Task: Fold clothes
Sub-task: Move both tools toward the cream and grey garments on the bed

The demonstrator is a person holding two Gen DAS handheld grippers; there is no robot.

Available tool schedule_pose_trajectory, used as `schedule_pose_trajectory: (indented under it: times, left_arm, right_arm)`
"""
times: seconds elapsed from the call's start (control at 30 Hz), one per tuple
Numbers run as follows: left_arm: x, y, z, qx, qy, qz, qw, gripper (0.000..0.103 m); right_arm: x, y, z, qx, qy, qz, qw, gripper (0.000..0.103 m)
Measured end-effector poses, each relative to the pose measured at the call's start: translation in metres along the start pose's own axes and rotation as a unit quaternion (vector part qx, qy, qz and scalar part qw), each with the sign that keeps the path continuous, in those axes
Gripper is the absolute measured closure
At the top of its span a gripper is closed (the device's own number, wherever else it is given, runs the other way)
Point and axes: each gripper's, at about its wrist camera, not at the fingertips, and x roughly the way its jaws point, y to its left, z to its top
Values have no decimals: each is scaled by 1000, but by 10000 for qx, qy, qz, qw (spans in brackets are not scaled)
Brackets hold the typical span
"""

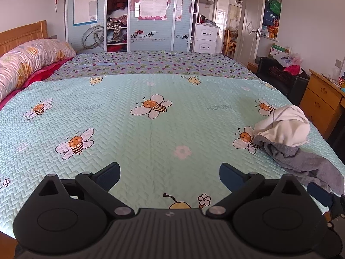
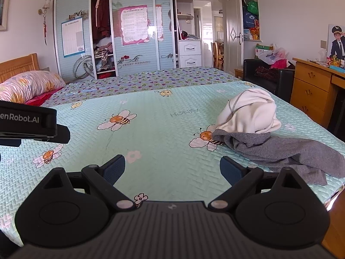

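While both claws hang wide and empty above the bee-print bedspread (image 1: 151,133), the left gripper (image 1: 169,176) and right gripper (image 2: 172,168) fill the bottom of each frame; the white garment (image 2: 250,114) sits heaped on the grey garment (image 2: 280,151) at right of both frames.

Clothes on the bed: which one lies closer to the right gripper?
The grey garment, spread flat toward the right gripper. The white garment sits bunched on its far end, further away.
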Motion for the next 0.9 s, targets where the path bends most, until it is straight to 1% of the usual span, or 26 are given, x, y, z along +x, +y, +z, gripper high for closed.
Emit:
schedule_pose_trajectory:
  times: [0.23,0.3,0.37,0.6,0.77,0.9]
  left_arm:
    - [10,-4,2,51,145,-58,9999,2]
    - [11,-3,2,63,161,-139,9998,2]
    - [14,-6,6,91,208,-215,9995,2]
    - [28,-30,20,313,222,-347,9987,2]
    - [40,-55,24,591,271,-498,9966,2]
    - [53,-78,25,748,404,-653,9942,2]
  right_arm:
    - [-5,-7,4,16,-42,-67,10000,8]
    - [-6,-9,5,21,-54,-86,9999,8]
    - [2,-9,9,-6,51,-246,9997,8]
    - [11,-27,31,-11,218,-825,9964,8]
    - [20,-50,41,156,301,-1048,9939,8]
    - [28,-67,44,206,406,-1232,9913,8]
